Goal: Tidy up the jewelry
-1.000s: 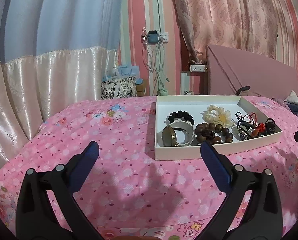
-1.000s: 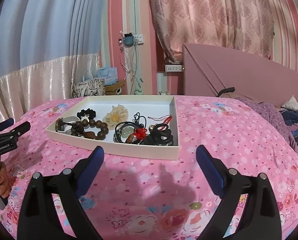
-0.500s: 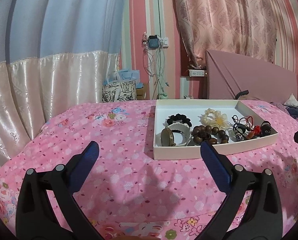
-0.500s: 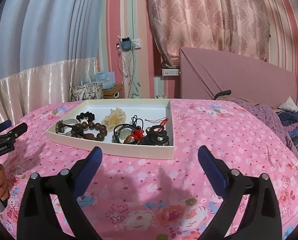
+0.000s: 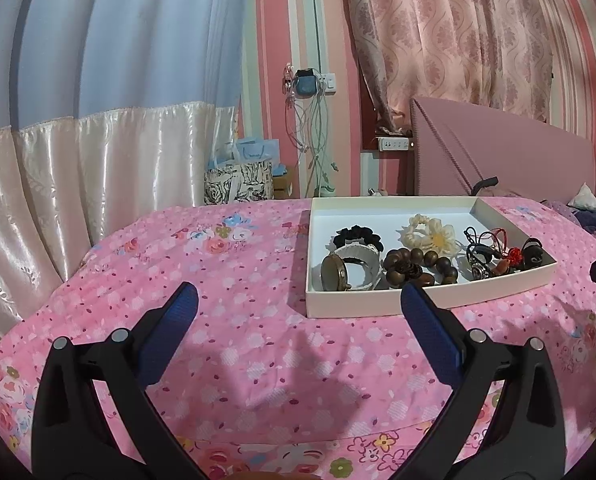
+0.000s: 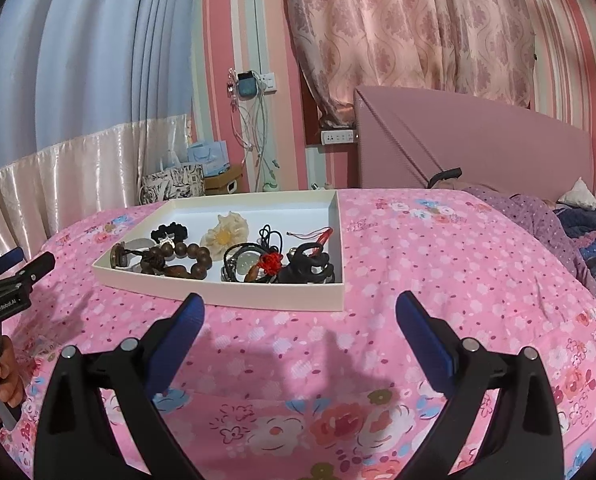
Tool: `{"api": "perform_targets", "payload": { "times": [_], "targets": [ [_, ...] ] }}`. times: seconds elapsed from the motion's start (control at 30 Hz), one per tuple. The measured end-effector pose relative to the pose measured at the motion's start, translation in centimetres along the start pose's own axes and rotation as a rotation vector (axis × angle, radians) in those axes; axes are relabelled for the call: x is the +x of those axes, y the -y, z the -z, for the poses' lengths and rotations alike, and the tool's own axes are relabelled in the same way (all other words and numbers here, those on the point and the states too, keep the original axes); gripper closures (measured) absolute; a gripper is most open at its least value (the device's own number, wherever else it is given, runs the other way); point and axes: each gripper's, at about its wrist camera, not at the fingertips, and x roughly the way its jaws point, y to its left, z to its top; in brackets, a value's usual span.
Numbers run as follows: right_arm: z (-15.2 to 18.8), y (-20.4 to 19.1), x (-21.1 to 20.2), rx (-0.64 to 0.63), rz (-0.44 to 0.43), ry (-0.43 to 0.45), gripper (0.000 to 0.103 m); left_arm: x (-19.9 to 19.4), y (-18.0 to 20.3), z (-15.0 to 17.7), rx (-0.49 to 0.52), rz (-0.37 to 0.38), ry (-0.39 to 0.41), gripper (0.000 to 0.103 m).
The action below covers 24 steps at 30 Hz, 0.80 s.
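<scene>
A shallow white tray (image 5: 426, 303) (image 6: 218, 290) lies on the pink floral bedspread. It holds a brown bead bracelet (image 5: 412, 266) (image 6: 186, 260), a round brass watch (image 5: 334, 273), a white cuff (image 5: 360, 260), a black scrunchie (image 5: 356, 234) (image 6: 170, 232), a cream flower scrunchie (image 5: 432, 234) (image 6: 224, 236) and tangled black and red cords (image 5: 494, 254) (image 6: 278, 262). My left gripper (image 5: 298, 300) is open and empty, short of the tray's near left corner. My right gripper (image 6: 300, 300) is open and empty, just before the tray's near edge.
The bed (image 5: 226, 264) ends at a pale curtain (image 5: 78, 168) on the left. A pink headboard (image 6: 470, 148) and dark bedding (image 6: 590, 236) lie at the right. Bags (image 5: 238, 184) stand behind the bed. The left gripper shows in the right wrist view (image 6: 6, 284).
Both grippers have drawn back and risen slightly, so the tray sits a little farther off. Both stay open and empty.
</scene>
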Motion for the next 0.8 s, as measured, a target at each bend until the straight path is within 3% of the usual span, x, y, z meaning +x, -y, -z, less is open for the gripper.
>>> {"api": "perform_targets", "payload": {
  "times": [0.8],
  "targets": [
    [0.07,-0.40,0.04,-0.024,0.006,0.010,0.007,0.01,-0.13,0.09,0.001,-0.008,-0.005,0.003]
  ]
}}
